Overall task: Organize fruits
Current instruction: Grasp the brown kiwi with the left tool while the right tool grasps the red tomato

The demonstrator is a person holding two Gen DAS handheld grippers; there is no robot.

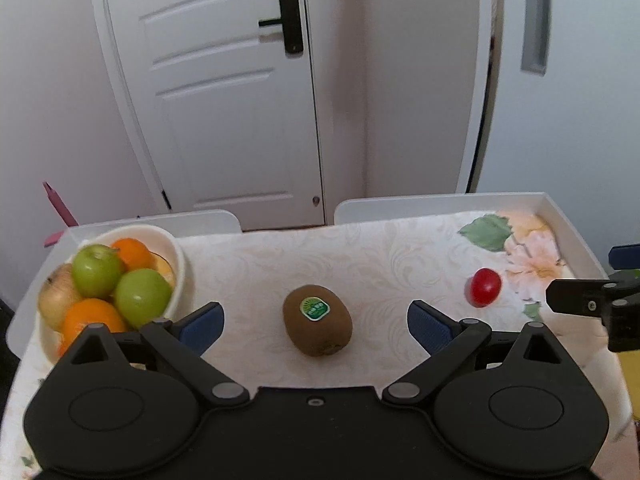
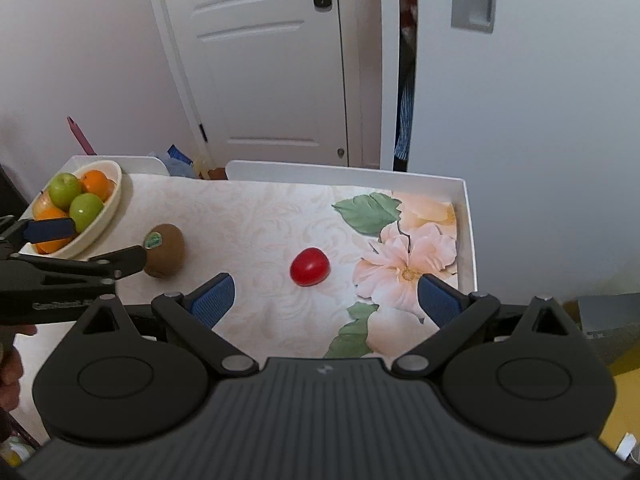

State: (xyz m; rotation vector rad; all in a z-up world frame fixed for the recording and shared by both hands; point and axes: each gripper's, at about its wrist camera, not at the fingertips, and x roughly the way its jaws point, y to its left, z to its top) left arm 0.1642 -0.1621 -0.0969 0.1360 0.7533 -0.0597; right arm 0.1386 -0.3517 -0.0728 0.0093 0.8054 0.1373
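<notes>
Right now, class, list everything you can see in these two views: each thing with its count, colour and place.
kiwi: one, brown with a green sticker, table middle
cherry tomato: one, red, right of the kiwi
bowl: one, cream, left end of the table
green apples: two, in the bowl
oranges: at least two, in the bowl
yellowish apple: one, in the bowl
table: one, white rim, floral cloth
door: one, white, black handle, behind the table
left gripper: black, blue fingers, open around the kiwi
right gripper: black, blue fingers, open near the tomato
</notes>
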